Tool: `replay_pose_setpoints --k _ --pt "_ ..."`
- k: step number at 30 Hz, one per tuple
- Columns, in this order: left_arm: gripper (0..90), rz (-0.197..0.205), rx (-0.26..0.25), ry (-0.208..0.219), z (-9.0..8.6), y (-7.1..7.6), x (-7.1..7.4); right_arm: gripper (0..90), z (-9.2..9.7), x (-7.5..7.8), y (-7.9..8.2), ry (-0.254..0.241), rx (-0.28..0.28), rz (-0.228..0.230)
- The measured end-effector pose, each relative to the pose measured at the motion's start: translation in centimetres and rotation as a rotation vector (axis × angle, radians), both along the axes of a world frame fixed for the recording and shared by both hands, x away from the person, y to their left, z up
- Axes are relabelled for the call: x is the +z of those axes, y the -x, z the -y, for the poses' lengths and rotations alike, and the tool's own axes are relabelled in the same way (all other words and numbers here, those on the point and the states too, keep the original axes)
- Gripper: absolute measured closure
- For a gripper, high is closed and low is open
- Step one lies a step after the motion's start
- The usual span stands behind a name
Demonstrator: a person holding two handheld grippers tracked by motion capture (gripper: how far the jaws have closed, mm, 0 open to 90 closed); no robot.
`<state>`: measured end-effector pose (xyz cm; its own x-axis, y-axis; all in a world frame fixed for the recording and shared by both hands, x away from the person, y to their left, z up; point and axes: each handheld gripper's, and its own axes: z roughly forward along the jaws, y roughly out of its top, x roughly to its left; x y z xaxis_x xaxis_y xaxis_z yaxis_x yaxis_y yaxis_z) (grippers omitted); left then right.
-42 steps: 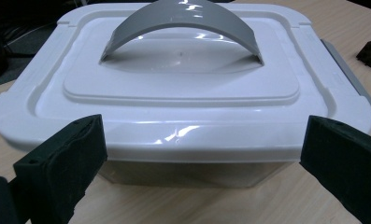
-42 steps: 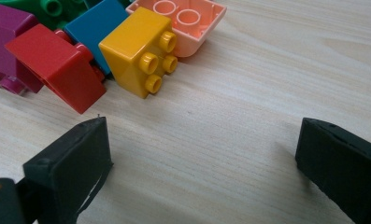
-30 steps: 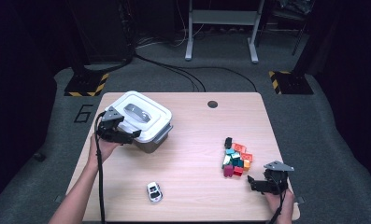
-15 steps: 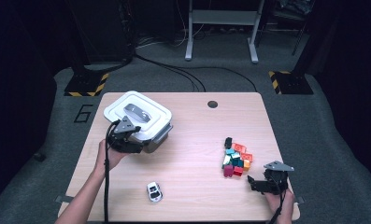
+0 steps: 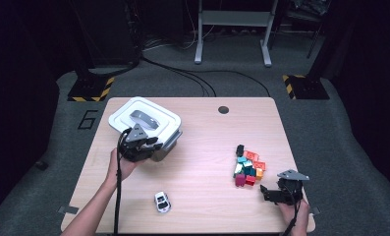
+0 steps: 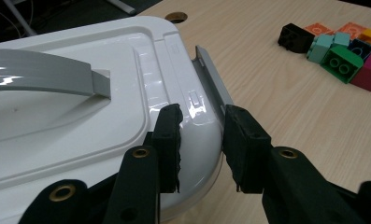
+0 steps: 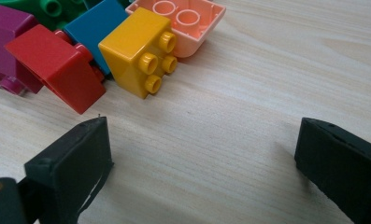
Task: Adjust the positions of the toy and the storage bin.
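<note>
The left gripper (image 5: 142,145) has its jaws clamped on the near right corner of the white box (image 5: 144,120): in the left gripper view the two black pads (image 6: 170,140) press on either side of the lid's rounded corner (image 6: 199,126), just where the grey side latch (image 6: 212,77) ends. These jaws have just been closing, with the lid corner between them. The box stands at the far left of the worktop (image 5: 202,147), its grey handle (image 5: 144,118) lying across the lid. The left hand (image 5: 120,164) comes in from the near edge, forearm angled up toward the box, with the gripper pointing away from the person and its cable trailing back along the arm.

The right gripper (image 5: 268,193) rests low over the near right corner of the worktop, held by the right hand (image 5: 293,211) and pointing left toward the heap of toy bricks (image 5: 248,167). Its jaws stand wide apart with bare wood between them, holding nothing; the yellow brick (image 7: 139,51) and the red brick (image 7: 57,65) lie just beyond the tips, untouched.

A small toy car (image 5: 162,201) sits apart near the front edge, between the two hands.
</note>
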<state>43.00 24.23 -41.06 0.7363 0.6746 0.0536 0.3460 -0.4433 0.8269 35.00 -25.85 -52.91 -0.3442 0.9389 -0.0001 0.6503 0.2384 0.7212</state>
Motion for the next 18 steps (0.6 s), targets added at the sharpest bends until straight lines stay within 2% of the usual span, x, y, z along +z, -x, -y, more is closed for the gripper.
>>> replay_pose_setpoints --k 4,6,18 --pt "67.1 0.007 0.017 -0.008 0.7 -0.1 0.0 2.9 0.0 0.0 0.0 0.000 0.000 0.000" --pt "67.0 0.008 0.038 0.003 1.6 -0.3 0.0 2.9 0.0 0.0 0.0 0.000 0.000 0.000" --pt "65.9 -0.001 0.055 0.009 5.2 -1.2 0.1 2.9 0.0 0.0 0.0 0.000 0.000 0.000"
